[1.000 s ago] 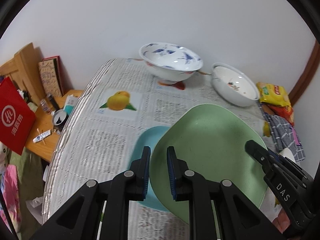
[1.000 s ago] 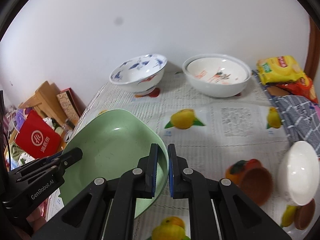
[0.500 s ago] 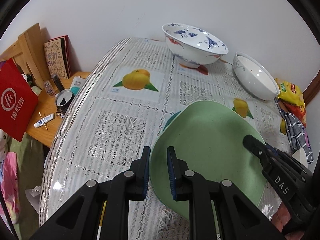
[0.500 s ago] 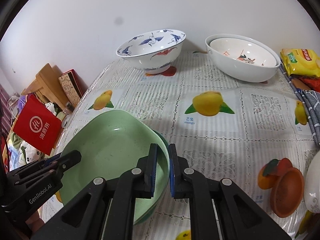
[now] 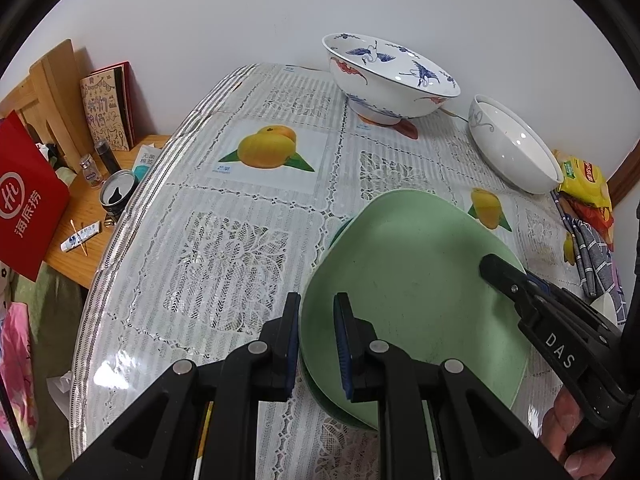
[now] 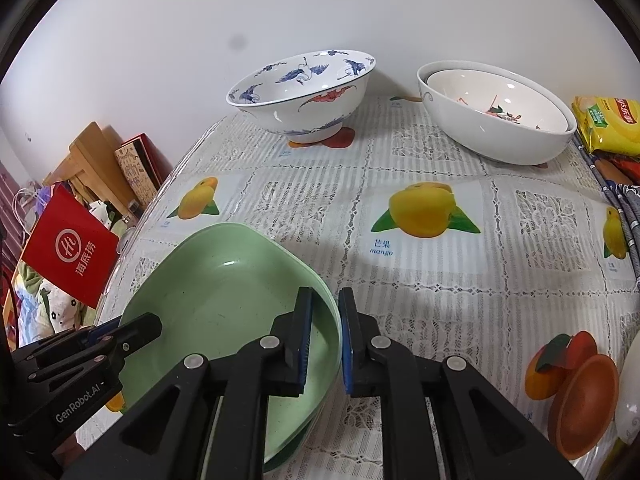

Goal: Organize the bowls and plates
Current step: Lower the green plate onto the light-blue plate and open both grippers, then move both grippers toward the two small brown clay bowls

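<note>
Jaws of both my grippers, left gripper and right gripper, clamp opposite rims of the green plate, nested on a darker plate on the counter.

Home dining corner: fruit-print lace tablecloth on table, porcelain bowls against white wall, snack packets upper right, cluttered wooden side table left.

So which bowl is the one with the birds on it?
Look at the far edge of the table, by the white wall. Two big bowls stand there; the bird bowl is the left one in the right wrist view. Unlike the plain white bowl beside it, it has blue cranes painted inside and red shapes outside.
</note>
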`<state>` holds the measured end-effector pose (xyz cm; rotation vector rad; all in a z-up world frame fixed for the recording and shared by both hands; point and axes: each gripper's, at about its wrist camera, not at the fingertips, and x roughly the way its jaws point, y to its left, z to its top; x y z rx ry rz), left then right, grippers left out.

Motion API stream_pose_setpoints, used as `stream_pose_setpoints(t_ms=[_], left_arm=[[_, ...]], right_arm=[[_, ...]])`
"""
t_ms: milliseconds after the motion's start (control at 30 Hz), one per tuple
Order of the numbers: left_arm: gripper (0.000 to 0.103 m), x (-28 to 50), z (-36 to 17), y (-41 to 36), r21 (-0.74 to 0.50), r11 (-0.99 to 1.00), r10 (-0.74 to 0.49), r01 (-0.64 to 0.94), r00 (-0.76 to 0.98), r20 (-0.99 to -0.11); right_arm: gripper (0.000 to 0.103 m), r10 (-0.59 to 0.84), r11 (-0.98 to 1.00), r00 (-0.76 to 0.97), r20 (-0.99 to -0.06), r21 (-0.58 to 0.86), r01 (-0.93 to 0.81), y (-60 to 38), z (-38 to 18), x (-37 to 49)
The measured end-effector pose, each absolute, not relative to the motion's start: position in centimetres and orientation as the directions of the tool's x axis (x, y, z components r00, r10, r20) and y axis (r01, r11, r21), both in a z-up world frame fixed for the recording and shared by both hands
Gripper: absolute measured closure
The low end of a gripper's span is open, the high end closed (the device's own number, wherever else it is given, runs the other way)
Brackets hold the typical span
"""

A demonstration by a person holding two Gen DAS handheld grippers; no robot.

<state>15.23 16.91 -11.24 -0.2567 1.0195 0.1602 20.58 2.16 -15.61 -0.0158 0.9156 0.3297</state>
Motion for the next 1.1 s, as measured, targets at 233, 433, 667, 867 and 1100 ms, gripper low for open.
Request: stream_pose_setpoints(t_ms=[233, 433, 667, 867, 1100], left_arm=[[0.087, 15.4, -11.3, 16.9, -0.143, 0.960, -0.001, -0.241, 0.509, -0.861], [0.087, 15.0, -11.3, 16.7, -0.138, 0.964, -0.004, -0.227, 0.509, -0.861], [0.076, 14.0, -10.8, 16.5, -0.135, 0.967, -0.005, -0.218, 0.510, -0.860], [0.074, 12.5, -9.8, 16.2, -0.132, 0.968, -0.002, -0.211, 0.524, -0.852], [0.074, 10.7, -7.9, 14.6, -0.131, 0.975, -0.008, -0.179, 0.561, -0.828]], right_arm=[[0.087, 0.271, 0.945, 0.560, -0.783, 0.105, -0.311, 2.5, -15.5, 21.4], [0.076, 0.281, 0.937, 0.577, -0.767, 0.088, -0.339, 2.9, -15.1, 21.2], [0.072, 0.290, 0.936, 0.586, -0.756, 0.096, -0.339, 2.2, -14.1, 19.7], [0.071, 0.268, 0.940, 0.587, -0.764, 0.073, -0.334, 1.4, -14.0, 17.6], [0.060, 0.226, 0.957, 0.613, -0.757, 0.054, -0.285, -1.0, -12.8, 14.5]])
